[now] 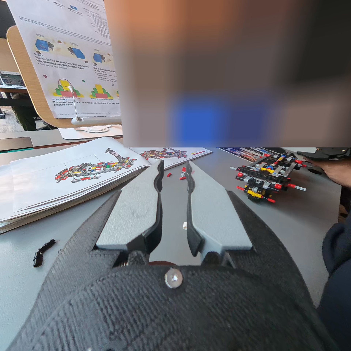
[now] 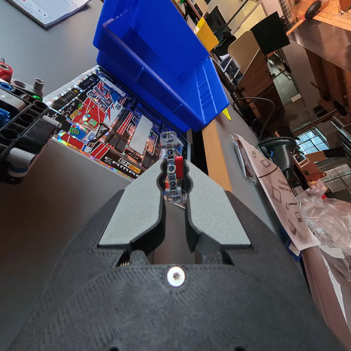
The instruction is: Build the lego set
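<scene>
My left gripper is open and holds nothing, low over the grey table. Just past its tips lie small red pins and a grey connector. A small white piece lies on the table between the fingers. My right gripper is shut on a slim grey beam assembly with a red piece on its side, and holds it upright in the air. A partly built black, grey, red and yellow model stands on the table; its end shows in the right wrist view.
An open instruction booklet lies at the left, behind it a printed sheet on a stand. A black piece lies near the left front. A shiny sticker sheet and stacked blue bins are ahead of the right gripper. Plastic bags lie at the right. One gripper's finger ends stand about 50 cm off the other's.
</scene>
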The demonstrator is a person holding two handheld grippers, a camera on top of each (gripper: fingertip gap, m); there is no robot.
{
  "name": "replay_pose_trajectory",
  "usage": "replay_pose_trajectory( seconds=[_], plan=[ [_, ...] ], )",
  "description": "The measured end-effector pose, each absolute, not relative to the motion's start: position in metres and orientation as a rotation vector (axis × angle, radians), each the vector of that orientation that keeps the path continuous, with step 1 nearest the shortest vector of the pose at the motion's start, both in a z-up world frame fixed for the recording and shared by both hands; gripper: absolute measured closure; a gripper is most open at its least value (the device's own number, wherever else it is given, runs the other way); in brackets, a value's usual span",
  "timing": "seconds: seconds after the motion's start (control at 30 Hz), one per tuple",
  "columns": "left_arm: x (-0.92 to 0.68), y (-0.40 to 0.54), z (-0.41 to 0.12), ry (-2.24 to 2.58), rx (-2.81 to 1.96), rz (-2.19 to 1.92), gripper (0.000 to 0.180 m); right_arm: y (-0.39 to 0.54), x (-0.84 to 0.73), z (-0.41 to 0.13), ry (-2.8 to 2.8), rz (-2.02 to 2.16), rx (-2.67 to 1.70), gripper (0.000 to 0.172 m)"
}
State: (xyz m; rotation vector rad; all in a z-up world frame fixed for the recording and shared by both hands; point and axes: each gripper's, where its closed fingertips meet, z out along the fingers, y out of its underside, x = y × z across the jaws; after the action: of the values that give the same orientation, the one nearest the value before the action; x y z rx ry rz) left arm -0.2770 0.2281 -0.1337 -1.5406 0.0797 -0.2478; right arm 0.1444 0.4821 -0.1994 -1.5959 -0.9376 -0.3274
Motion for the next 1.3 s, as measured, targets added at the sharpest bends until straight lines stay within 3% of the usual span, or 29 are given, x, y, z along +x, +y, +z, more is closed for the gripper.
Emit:
replay_pose_trajectory(
  seconds=[0.37,0.63,0.73,0.9,1.3],
  plan=[
    [-0.262,0.229,-0.137,0.188,-1.559,-0.181,0.159,0.458,0.131,-0.169,-0.909,-0.111,-1.426,0.159],
    [-0.226,0.233,-0.153,0.378,-1.721,-0.027,0.152,0.387,0.08,-0.151,-1.262,0.174,-1.241,0.159],
    [-0.186,0.228,-0.132,0.47,-1.699,-0.01,0.151,0.363,0.081,-0.135,-1.328,0.154,-1.114,0.159],
    [-0.097,0.218,-0.113,0.546,-1.679,-0.227,0.152,0.323,0.077,-0.135,-1.418,0.192,-1.01,0.159],
    [0.027,0.257,-0.144,0.67,-1.89,-0.52,0.147,0.273,0.049,-0.152,-1.502,0.205,-0.817,0.158]
  ],
)
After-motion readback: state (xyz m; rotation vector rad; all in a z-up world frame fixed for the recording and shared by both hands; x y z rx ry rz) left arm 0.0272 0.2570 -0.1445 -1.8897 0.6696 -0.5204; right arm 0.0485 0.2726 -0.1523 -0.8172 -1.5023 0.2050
